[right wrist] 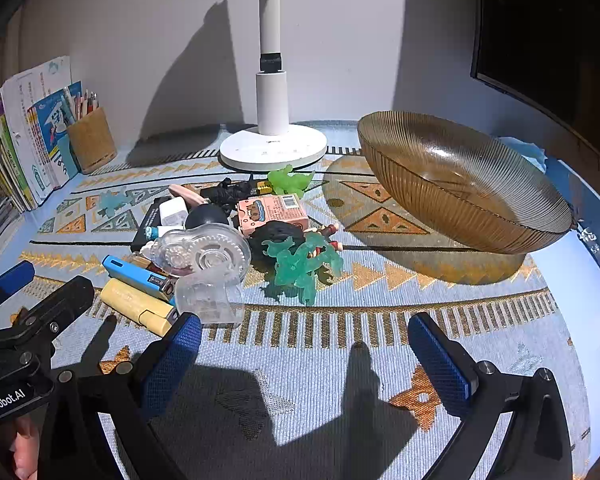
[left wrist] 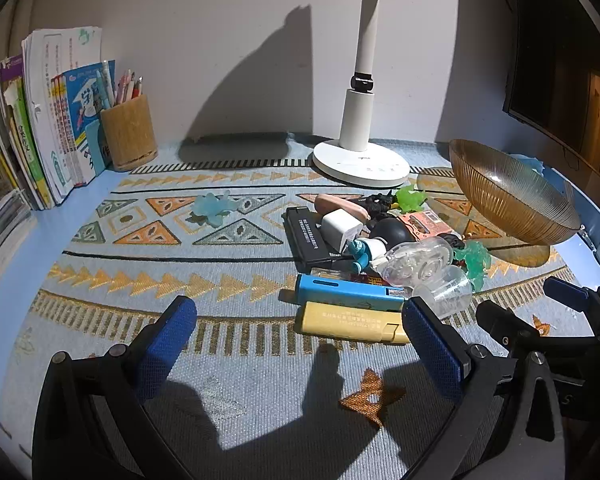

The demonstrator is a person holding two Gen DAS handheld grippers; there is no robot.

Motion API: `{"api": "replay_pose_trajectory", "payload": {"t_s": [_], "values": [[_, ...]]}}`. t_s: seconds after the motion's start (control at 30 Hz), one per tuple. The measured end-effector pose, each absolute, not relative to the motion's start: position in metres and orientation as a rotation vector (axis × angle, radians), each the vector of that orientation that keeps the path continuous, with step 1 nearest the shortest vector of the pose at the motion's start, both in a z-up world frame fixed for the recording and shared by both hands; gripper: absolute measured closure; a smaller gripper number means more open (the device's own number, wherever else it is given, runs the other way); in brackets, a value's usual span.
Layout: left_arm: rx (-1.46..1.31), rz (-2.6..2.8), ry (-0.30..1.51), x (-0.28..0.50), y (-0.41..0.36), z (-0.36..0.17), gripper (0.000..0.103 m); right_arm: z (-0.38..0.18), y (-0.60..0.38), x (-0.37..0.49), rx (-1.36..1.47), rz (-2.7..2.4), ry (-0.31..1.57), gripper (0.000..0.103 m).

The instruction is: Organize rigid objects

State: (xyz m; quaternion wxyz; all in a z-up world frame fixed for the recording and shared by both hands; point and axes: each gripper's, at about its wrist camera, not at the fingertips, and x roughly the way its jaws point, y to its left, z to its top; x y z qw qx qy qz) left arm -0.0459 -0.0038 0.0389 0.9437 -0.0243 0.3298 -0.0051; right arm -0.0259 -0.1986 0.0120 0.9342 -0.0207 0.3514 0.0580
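A heap of small rigid objects lies mid-table: a yellow lighter-shaped stick point(left wrist: 350, 323) point(right wrist: 138, 305), a blue one point(left wrist: 348, 292) point(right wrist: 136, 274), a clear tape dispenser point(left wrist: 420, 260) point(right wrist: 204, 256), a black bar point(left wrist: 306, 238), a white charger point(left wrist: 340, 229), a pink box point(right wrist: 272, 210) and green toy figures point(right wrist: 300, 268). An amber ribbed glass bowl point(left wrist: 508, 196) point(right wrist: 460, 184) sits tilted at the right. My left gripper point(left wrist: 300, 344) stands open just short of the yellow stick. My right gripper point(right wrist: 306, 352) is open over bare cloth, nearer than the heap.
A white lamp base point(left wrist: 360, 162) point(right wrist: 272, 148) stands behind the heap. A wooden pen cup point(left wrist: 129, 136) and upright books point(left wrist: 40, 120) fill the back left corner. A pale blue toy point(left wrist: 214, 206) lies alone on the patterned cloth. A dark monitor point(right wrist: 548, 32) hangs at the right.
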Motion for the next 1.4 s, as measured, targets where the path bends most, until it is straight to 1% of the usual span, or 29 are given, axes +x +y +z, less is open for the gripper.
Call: {"api": "replay_pose_trajectory", "payload": {"t_s": [0.67,0.9,1.0,1.07,1.2,1.33,1.4], "values": [[-0.053,-0.011,0.683,-0.043,-0.003,0.038,0.001,0.011,-0.198,-0.024,-0.036,0.118,0.730,0.000],[-0.066,-0.002,0.702,-0.041,0.001,0.039,0.001,0.012,-0.200,-0.022,-0.038,0.120,0.769,0.000],[-0.099,-0.026,0.748,-0.035,0.015,0.046,0.001,0.014,-0.208,-0.021,-0.008,0.151,0.791,0.000],[-0.094,-0.025,0.733,-0.033,0.028,0.060,0.001,0.018,-0.216,-0.020,0.005,0.160,0.822,0.000],[-0.041,-0.042,0.725,-0.017,0.054,0.084,0.001,0.032,-0.240,-0.013,0.089,0.179,0.833,0.000],[0.042,-0.088,0.820,0.025,0.071,0.075,0.001,0.033,-0.251,0.018,0.172,0.211,0.944,0.000],[0.077,-0.097,0.847,0.043,0.079,0.067,0.001,0.030,-0.250,0.026,0.185,0.209,0.975,0.003]]}}
